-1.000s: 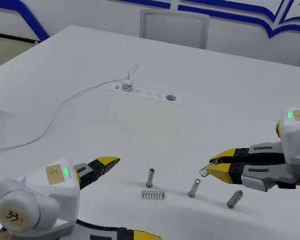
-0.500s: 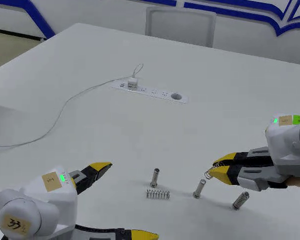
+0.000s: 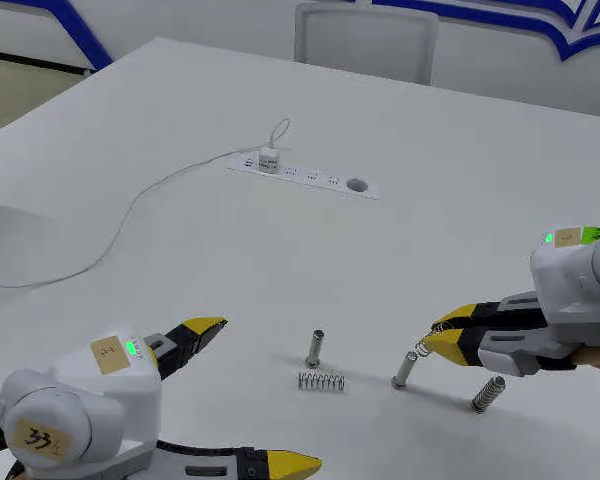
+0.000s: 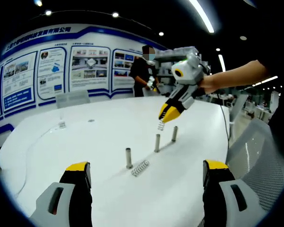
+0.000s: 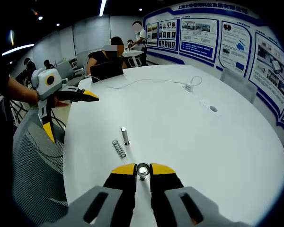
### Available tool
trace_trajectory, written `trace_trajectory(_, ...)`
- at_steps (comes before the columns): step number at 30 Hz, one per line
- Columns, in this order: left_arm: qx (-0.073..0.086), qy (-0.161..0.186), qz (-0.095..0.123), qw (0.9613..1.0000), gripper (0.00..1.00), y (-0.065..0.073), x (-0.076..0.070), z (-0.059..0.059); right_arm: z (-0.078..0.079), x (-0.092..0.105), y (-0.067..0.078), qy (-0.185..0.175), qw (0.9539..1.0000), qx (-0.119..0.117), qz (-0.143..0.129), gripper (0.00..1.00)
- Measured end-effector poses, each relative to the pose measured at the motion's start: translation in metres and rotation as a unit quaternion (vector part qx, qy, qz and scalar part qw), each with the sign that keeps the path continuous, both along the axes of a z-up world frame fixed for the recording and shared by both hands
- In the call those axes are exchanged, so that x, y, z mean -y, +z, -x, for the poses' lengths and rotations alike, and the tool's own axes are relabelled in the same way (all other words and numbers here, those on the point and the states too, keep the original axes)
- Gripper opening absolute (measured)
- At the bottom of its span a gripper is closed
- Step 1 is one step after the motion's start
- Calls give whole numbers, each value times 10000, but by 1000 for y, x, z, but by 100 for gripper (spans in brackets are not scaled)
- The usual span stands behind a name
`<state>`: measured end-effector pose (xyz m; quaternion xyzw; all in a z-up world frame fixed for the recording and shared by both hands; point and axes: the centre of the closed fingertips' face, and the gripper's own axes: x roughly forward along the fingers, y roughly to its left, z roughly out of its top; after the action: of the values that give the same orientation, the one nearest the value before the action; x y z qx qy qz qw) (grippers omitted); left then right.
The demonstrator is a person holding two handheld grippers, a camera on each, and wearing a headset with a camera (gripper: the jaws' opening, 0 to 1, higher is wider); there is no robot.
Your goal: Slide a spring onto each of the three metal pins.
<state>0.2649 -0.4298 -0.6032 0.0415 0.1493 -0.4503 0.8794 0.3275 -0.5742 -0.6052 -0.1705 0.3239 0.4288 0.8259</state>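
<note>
Pinching a spring (image 3: 421, 349), the right hand-held gripper (image 3: 432, 338) hovers at two o'clock of the middle pin (image 3: 405, 369); next, I'd say, the spring wants centring over its tip. The left hand-held gripper (image 3: 260, 393) sits spread.

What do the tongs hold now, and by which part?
The right tongs pinch a spring by its upper end; the left tongs are open, holding nothing.

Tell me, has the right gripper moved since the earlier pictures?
Yes. The right gripper, holding a spring, has come down closer to the middle pin.
</note>
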Motion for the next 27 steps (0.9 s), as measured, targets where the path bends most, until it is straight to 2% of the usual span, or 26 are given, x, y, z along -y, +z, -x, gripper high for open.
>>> trace_trajectory(5, 8, 31, 23, 10000, 100, 1, -3, -1, -1, -5, -4, 24, 10000, -89, -9, 11)
trace_trajectory(11, -28, 52, -3, 10000, 100, 0, -4, -3, 2, -10, -16, 237, 9991, -198, 274, 11)
trace_trajectory(14, -23, 51, -20, 10000, 100, 0, -4, -4, -2, -14, -13, 211, 9993, -214, 222, 11)
trace_trajectory(20, -3, 38, -21, 10000, 100, 1, -3, -6, -4, -14, -14, 289, 9984, -180, 458, 11)
trace_trajectory(27, -29, 40, 2, 10000, 100, 0, -2, -6, -3, -14, -14, 353, 9976, -127, 586, 11)
